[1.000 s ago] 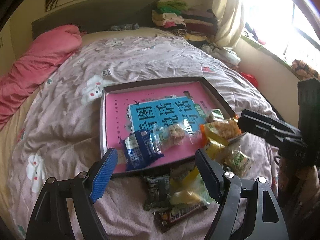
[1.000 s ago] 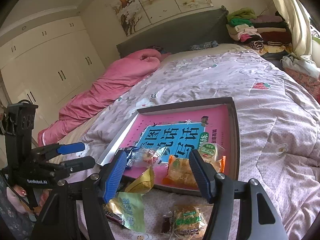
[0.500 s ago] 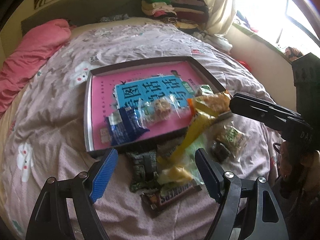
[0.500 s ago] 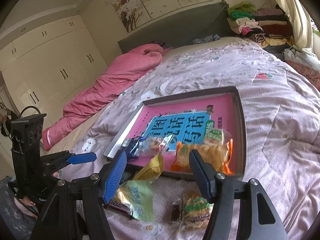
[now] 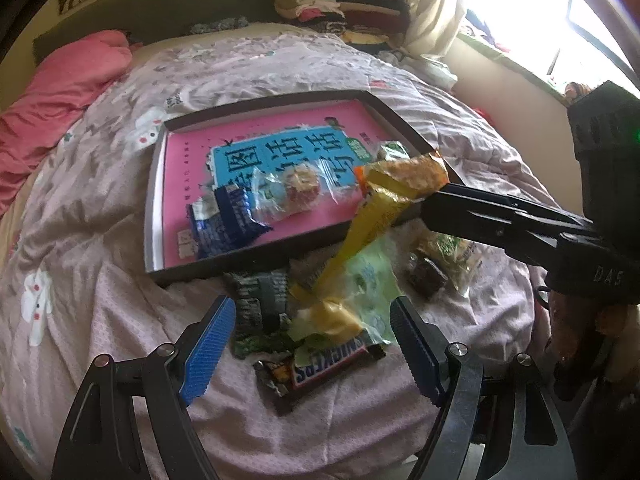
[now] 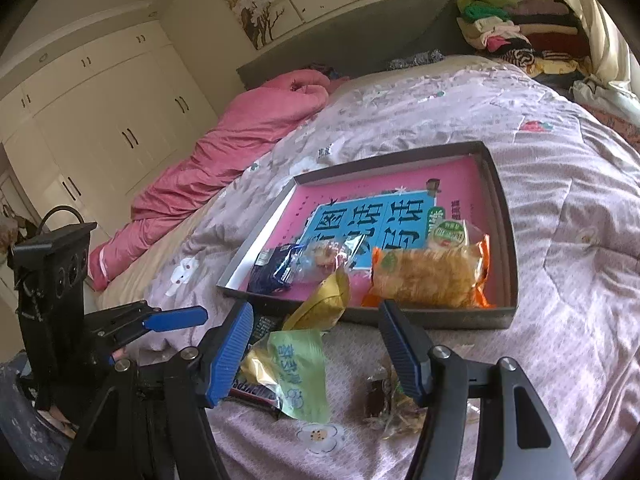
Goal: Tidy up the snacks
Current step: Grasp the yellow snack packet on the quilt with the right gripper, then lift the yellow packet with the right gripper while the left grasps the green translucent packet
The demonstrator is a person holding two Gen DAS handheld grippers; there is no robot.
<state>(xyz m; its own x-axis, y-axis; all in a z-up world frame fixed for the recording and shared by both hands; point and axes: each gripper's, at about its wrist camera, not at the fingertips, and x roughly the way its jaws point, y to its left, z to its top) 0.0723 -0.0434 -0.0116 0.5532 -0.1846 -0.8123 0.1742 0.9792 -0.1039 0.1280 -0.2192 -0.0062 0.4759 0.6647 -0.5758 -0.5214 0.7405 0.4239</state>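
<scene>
A dark tray (image 5: 280, 101) with a pink and blue liner lies on the bed; it also shows in the right wrist view (image 6: 506, 216). In it lie a blue packet (image 5: 224, 222), a clear wrapped sweet (image 5: 298, 188) and an orange snack bag (image 6: 430, 278). In front of the tray lie a Snickers bar (image 5: 324, 366), a yellow and green packet (image 5: 352, 292), a dark packet (image 5: 260, 294) and a small green-labelled snack (image 5: 452, 256). My left gripper (image 5: 310, 348) is open above the Snickers bar. My right gripper (image 6: 320, 354) is open over the loose snacks, empty.
The bed has a pale pink floral quilt (image 6: 560, 160) and a bunched pink blanket (image 6: 240, 128) at the left. Folded clothes (image 6: 512, 36) are stacked at the headboard. White wardrobes (image 6: 100, 120) stand at the left, and a window (image 5: 580, 20) at the right.
Both grippers have moved nearer and lower toward the loose snacks in front of the tray. The snacks lie where they were.
</scene>
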